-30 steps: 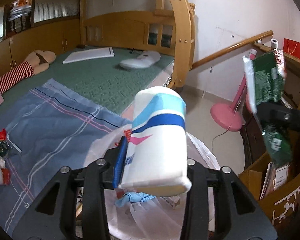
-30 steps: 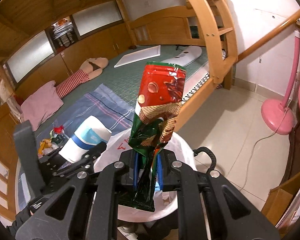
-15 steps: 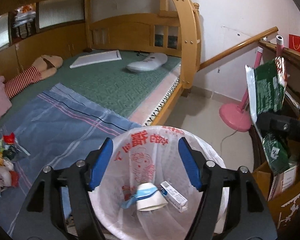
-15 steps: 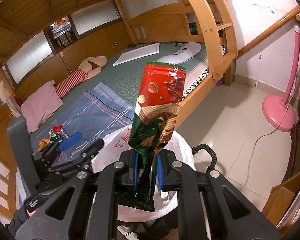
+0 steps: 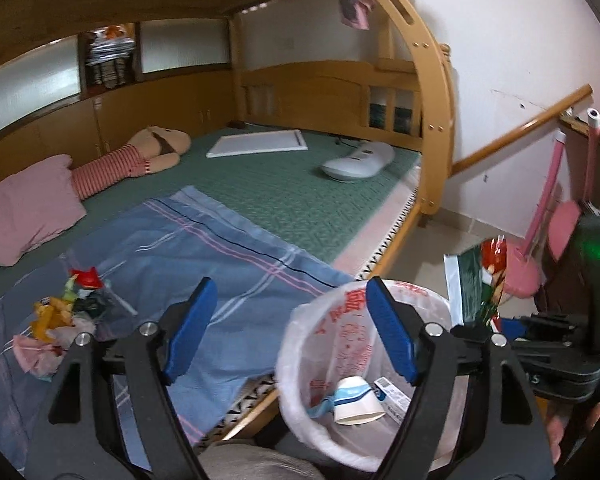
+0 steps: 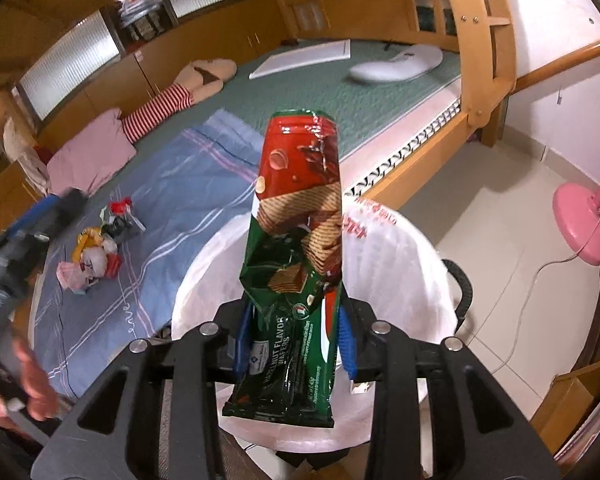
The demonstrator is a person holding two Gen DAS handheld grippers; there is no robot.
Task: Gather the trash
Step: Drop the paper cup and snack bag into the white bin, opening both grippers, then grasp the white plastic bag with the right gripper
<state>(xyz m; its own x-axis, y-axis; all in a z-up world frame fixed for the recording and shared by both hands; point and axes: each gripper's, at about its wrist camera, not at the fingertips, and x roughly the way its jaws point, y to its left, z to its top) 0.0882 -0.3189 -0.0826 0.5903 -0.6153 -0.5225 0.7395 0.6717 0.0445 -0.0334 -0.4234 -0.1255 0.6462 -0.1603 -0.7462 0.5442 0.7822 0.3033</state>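
Right gripper (image 6: 294,344) over lined bin (image 6: 404,248), jaws just opening, wafer wrapper (image 6: 296,216) standing loose between fingers. Open wider above the rim centre so it drops clean. Left gripper (image 5: 290,332) open, empty; cup (image 5: 356,400) inside bin.

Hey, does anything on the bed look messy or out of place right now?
Yes. A small heap of crumpled wrappers lies loose on the blue blanket, not yet in the lined trash bin beside the bed.
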